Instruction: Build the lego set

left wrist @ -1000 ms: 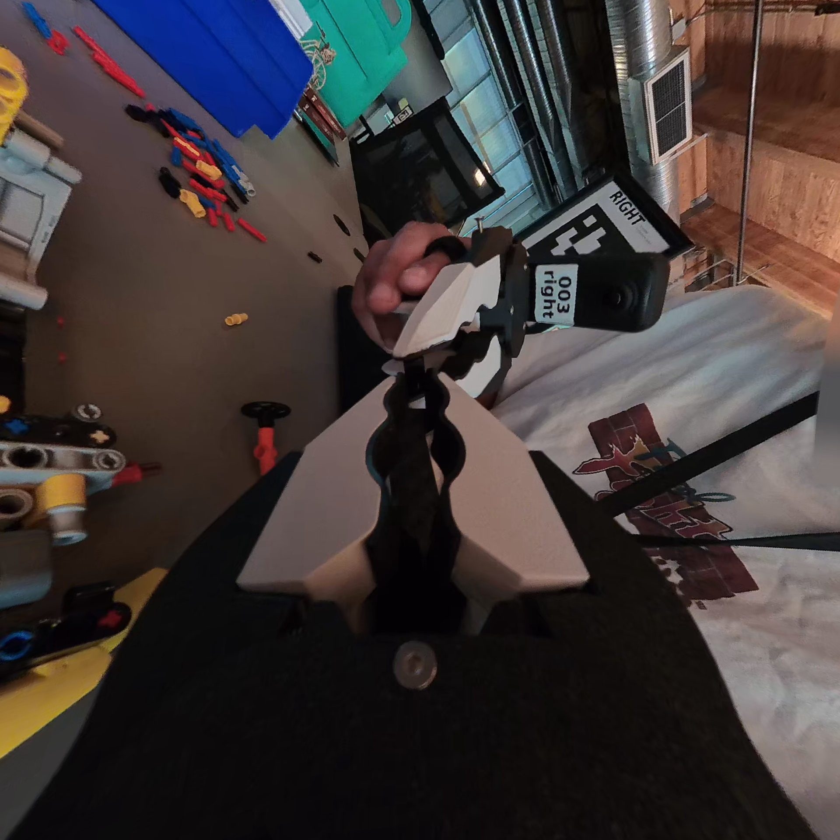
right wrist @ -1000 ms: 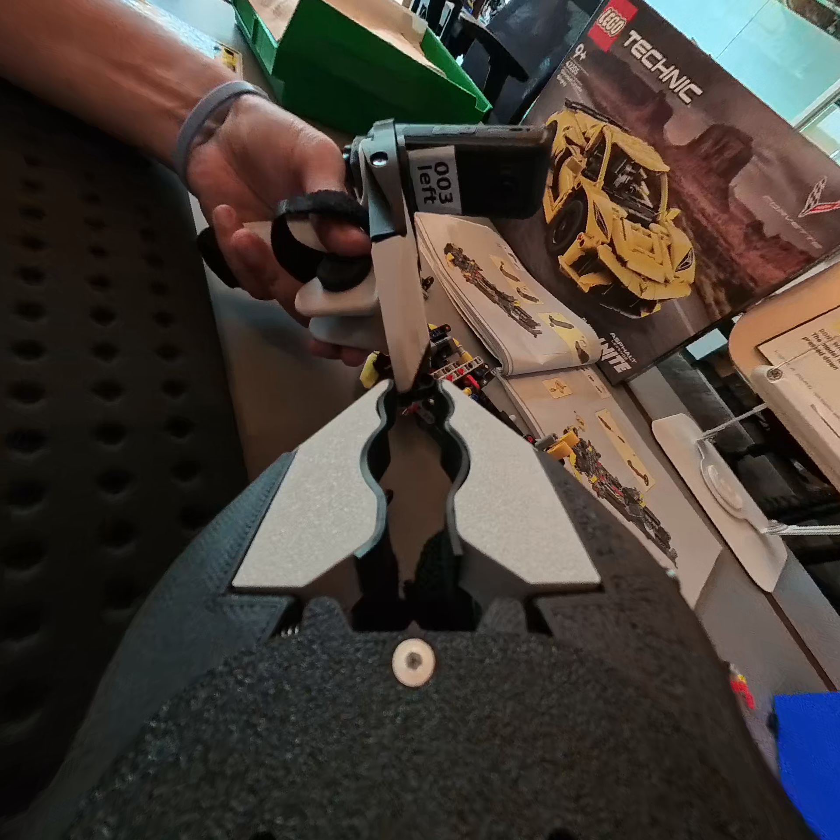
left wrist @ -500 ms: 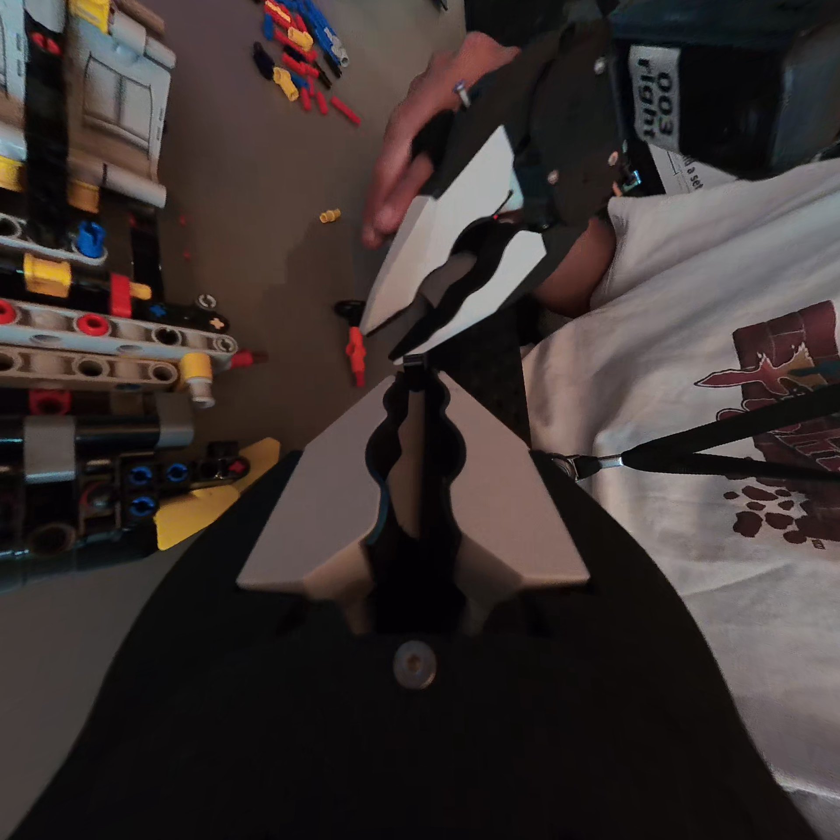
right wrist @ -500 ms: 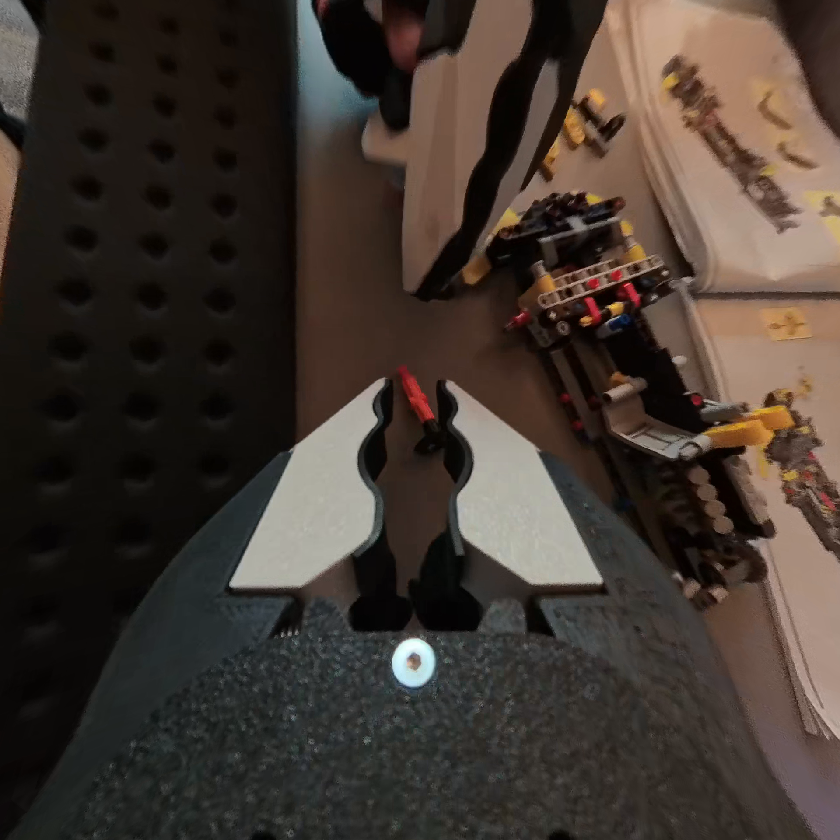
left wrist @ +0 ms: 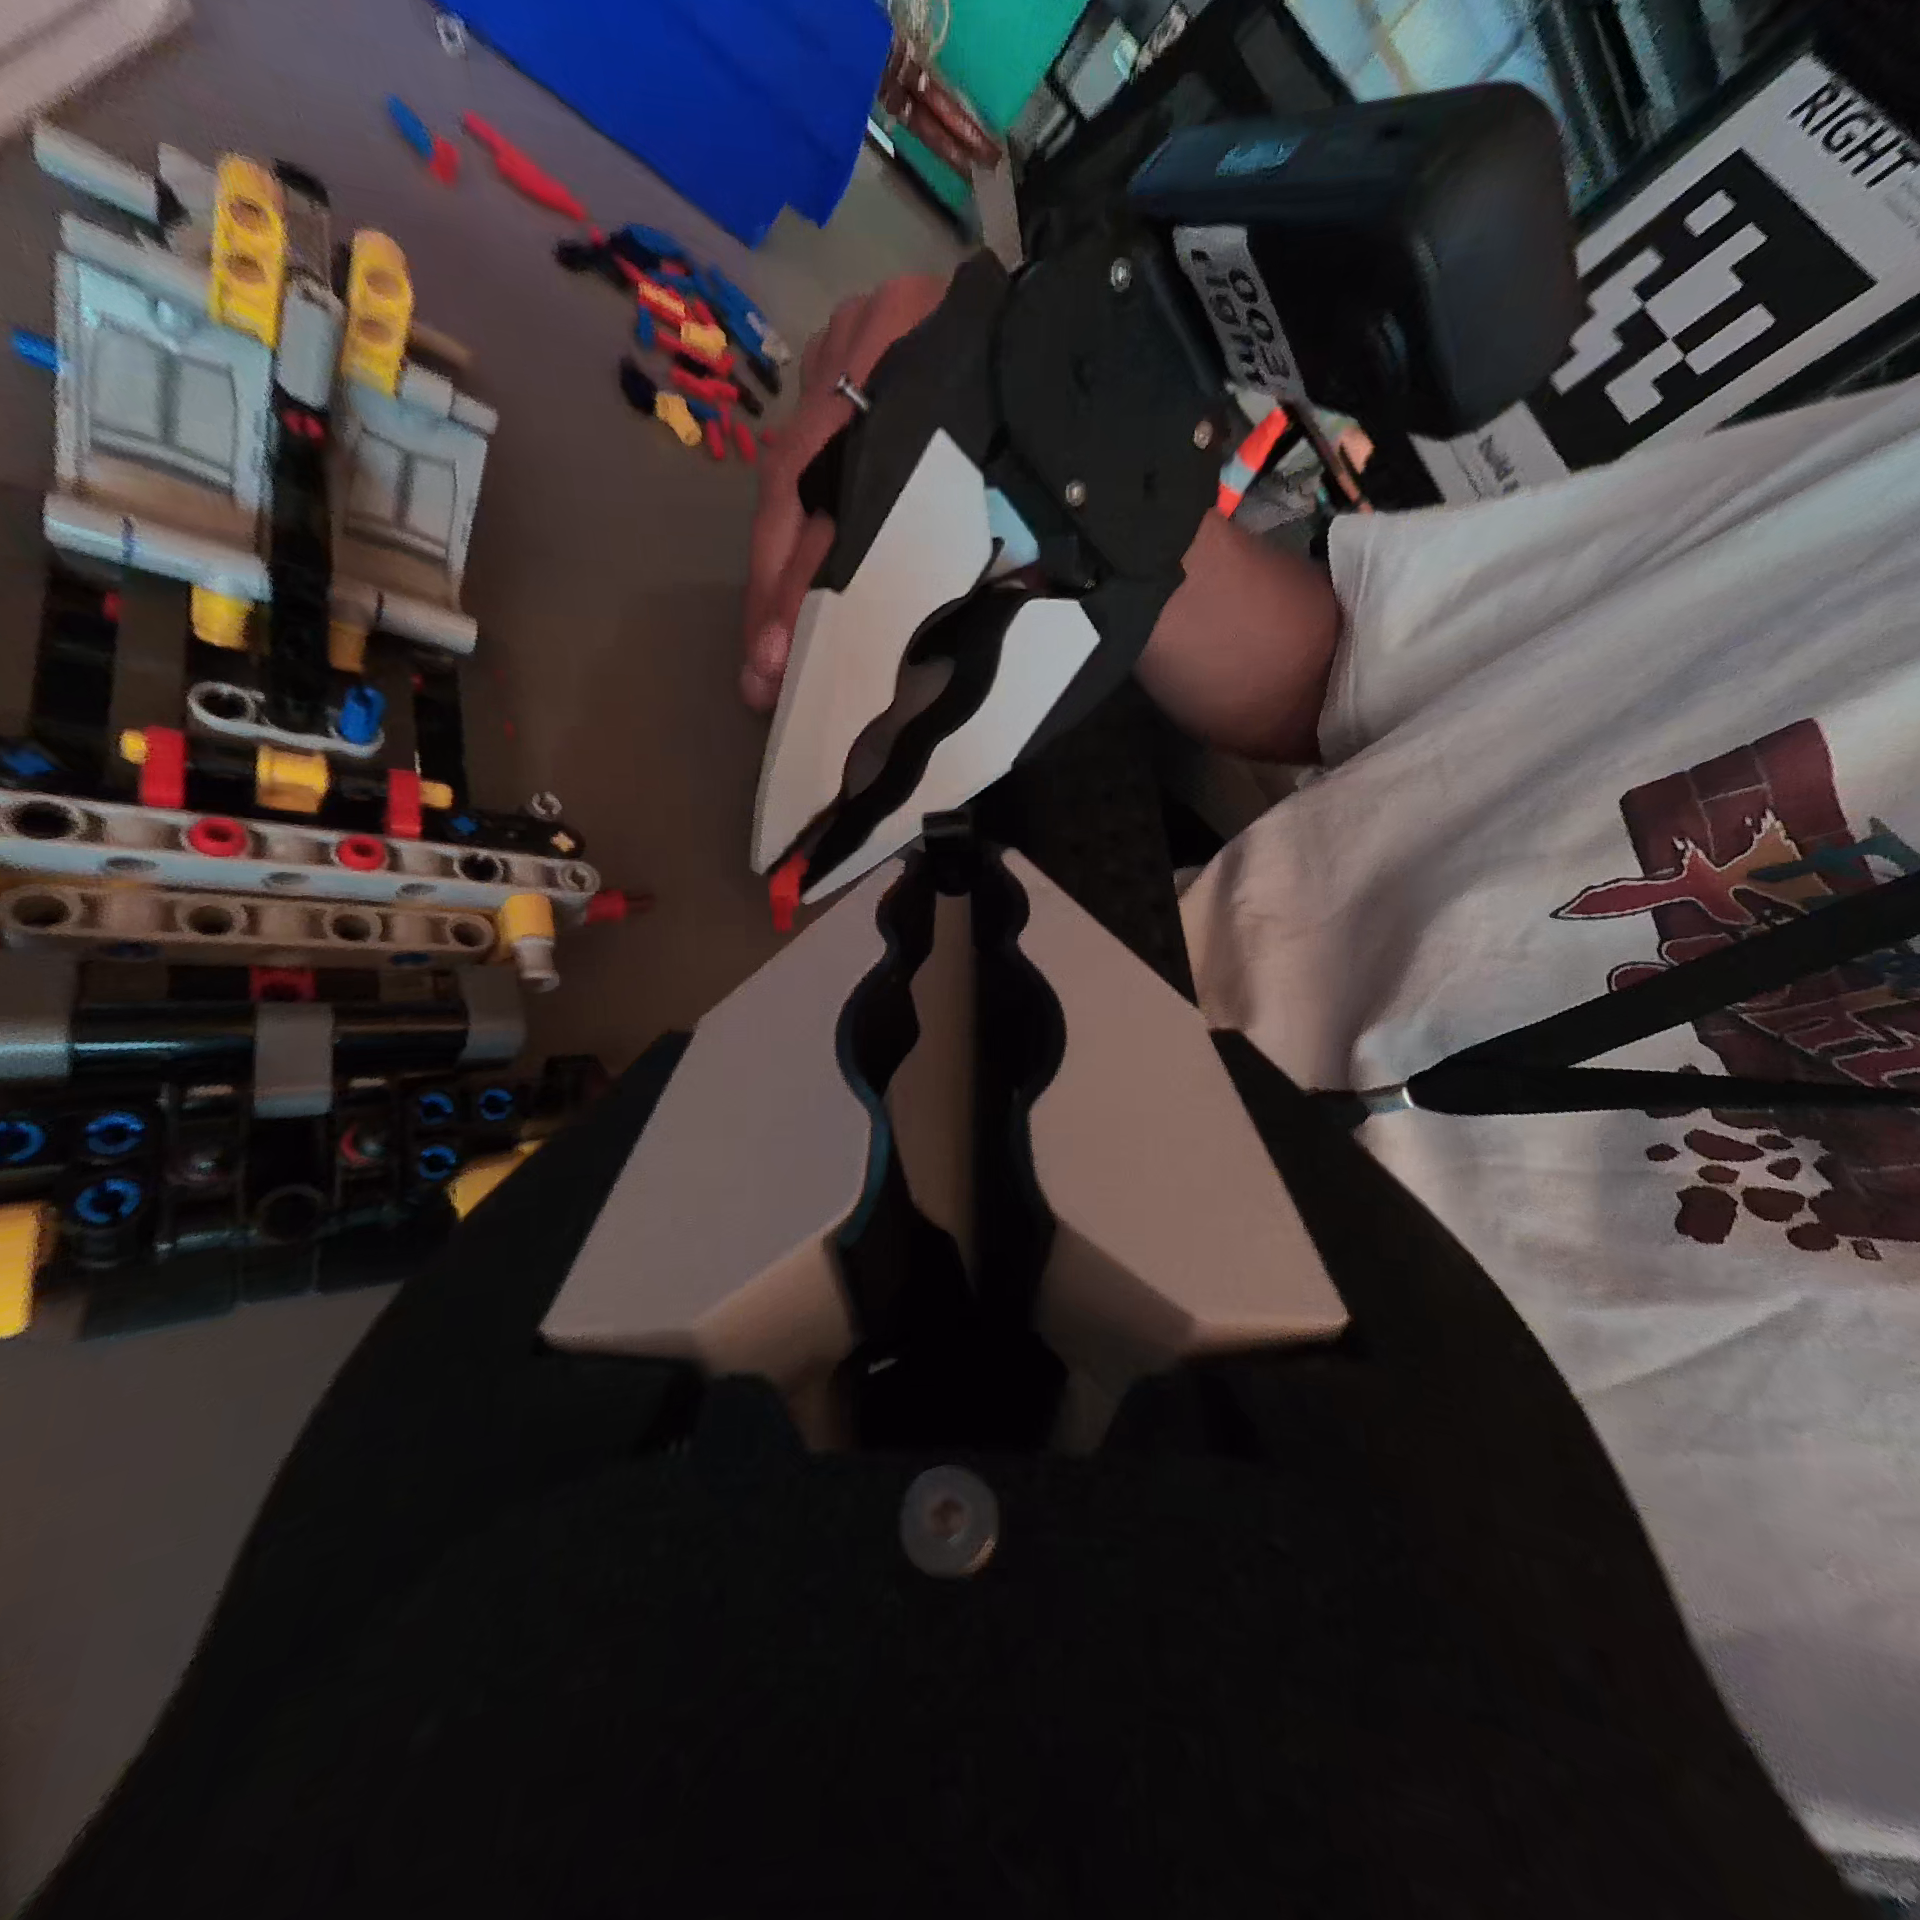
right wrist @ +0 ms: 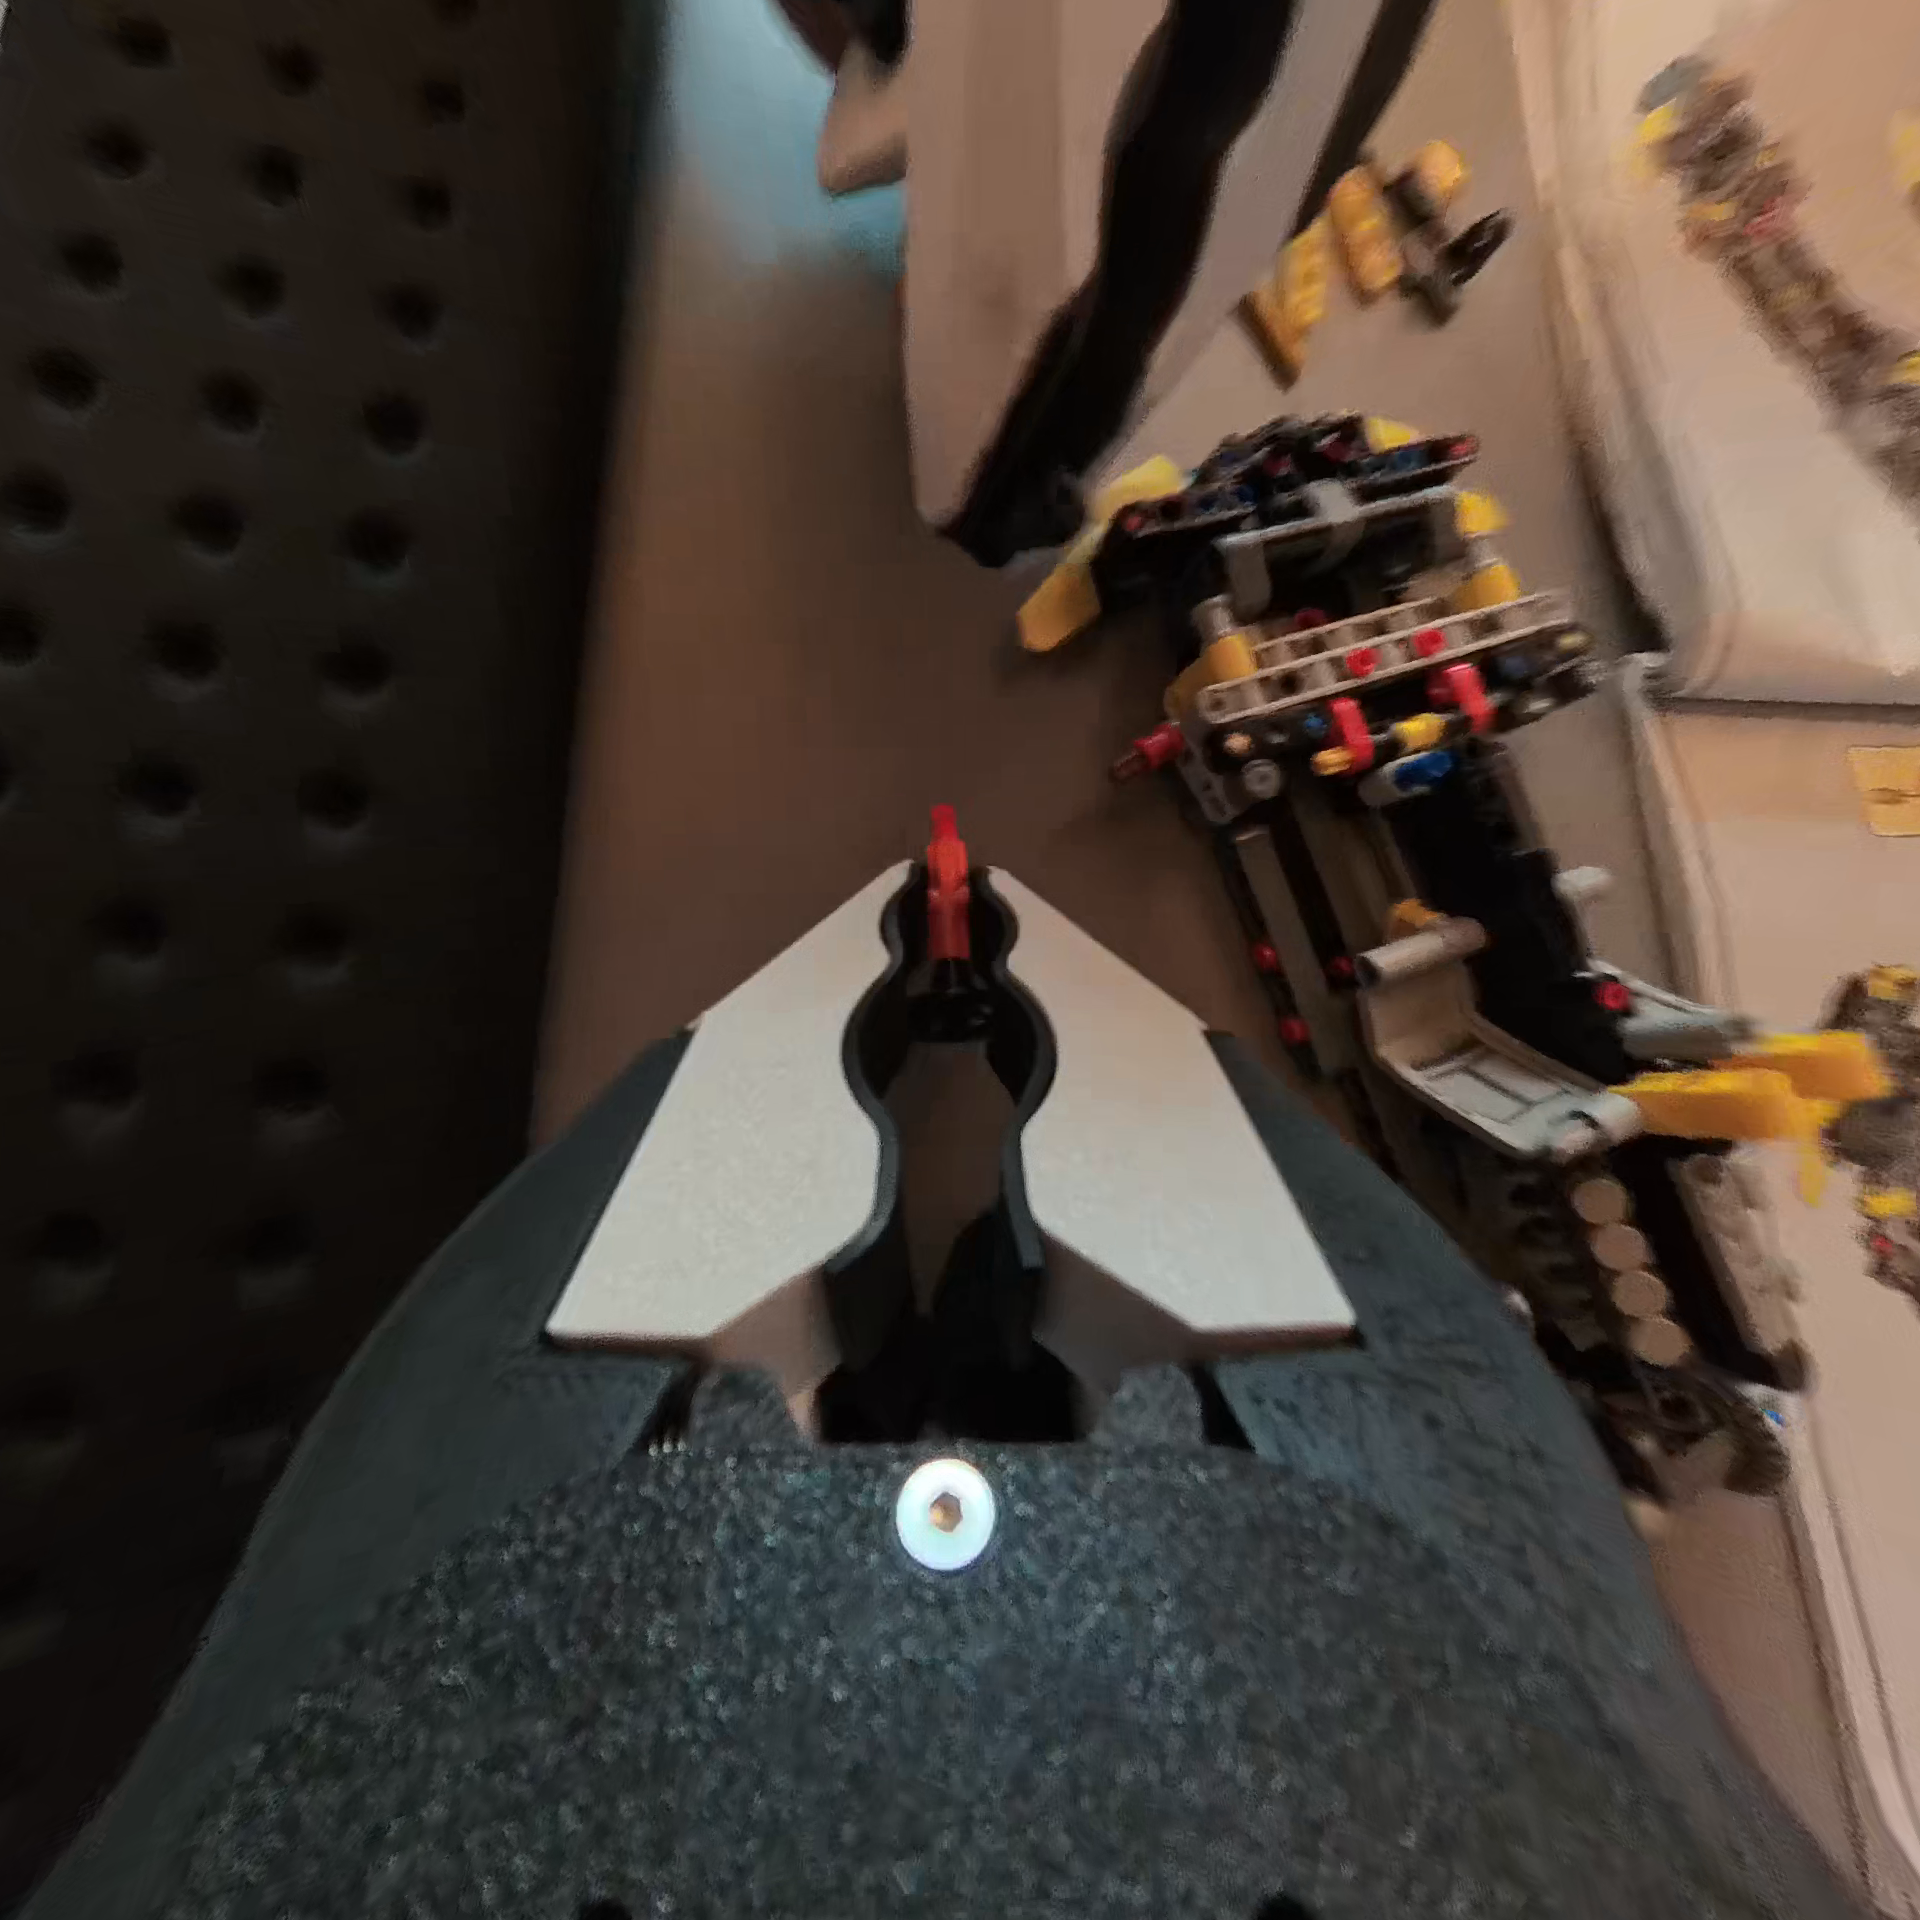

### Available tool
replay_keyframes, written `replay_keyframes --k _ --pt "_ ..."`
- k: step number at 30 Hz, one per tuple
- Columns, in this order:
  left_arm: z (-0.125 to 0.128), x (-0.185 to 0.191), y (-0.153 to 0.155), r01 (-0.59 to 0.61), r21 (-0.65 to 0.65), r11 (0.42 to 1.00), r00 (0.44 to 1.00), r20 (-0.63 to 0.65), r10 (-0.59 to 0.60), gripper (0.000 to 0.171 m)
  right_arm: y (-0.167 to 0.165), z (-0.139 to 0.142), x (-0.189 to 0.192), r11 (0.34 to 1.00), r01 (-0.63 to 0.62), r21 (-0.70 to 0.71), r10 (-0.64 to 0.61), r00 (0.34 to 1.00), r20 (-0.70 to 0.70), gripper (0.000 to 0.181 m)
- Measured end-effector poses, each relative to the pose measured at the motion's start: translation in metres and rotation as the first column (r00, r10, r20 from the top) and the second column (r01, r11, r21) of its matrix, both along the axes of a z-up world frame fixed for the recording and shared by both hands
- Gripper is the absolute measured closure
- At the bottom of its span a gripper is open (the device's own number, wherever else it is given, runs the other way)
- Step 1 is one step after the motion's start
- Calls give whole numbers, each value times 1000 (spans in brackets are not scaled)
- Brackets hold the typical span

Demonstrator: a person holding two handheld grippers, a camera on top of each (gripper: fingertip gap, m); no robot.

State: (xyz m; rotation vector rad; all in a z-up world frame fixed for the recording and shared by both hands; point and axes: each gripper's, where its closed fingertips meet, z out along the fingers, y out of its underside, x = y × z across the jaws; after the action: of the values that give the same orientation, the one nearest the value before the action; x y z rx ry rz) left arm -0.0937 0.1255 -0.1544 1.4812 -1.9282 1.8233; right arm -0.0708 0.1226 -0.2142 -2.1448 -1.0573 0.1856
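Note:
A partly built black, grey and yellow Lego car chassis [left wrist: 291, 862] lies on the table; it also shows in the right wrist view [right wrist: 1382, 727]. My right gripper [right wrist: 948, 873] is shut on a red axle [right wrist: 945, 894] with a black part at its base. In the left wrist view, that gripper [left wrist: 800, 873] and the axle's red end [left wrist: 782, 888] sit just left of my left gripper [left wrist: 951, 862]. My left gripper is shut on a small black piece [left wrist: 940, 831]. In the right wrist view the left gripper [right wrist: 966, 530] hangs near the chassis end.
A pile of loose red, blue and yellow pieces [left wrist: 696, 332] lies beyond the chassis, by a blue bin [left wrist: 707, 94]. An instruction booklet [right wrist: 1766, 416] lies right of the chassis. A black perforated surface [right wrist: 260, 520] borders the table on the left. A person's white shirt [left wrist: 1558, 727] is close. The gap from one gripper's tips to the other's is roughly 7 cm.
The right gripper came down from tip to tip with the left one, moved over the red axle on the table and shut on it. The left gripper stayed shut and swung towards the chassis.

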Motion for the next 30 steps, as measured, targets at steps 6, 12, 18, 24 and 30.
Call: replay_keyframes --k 6,12,18,24,30 --pt "19 13 16 -101 -64 993 989 97 107 167 21 51 16 948 113 297 -95 993 -73 174" --pt "20 20 25 -158 -70 985 979 121 165 167 34 64 28 837 49 545 -188 961 203 174" --pt "22 20 26 -153 -82 985 975 148 164 167 37 74 16 802 50 595 -216 954 210 174" --pt "24 20 27 -142 -132 981 976 146 161 167 37 79 12 782 64 620 -227 956 187 174" --pt "22 24 30 -161 -144 976 974 138 181 167 38 77 12 782 60 620 -233 951 202 174"
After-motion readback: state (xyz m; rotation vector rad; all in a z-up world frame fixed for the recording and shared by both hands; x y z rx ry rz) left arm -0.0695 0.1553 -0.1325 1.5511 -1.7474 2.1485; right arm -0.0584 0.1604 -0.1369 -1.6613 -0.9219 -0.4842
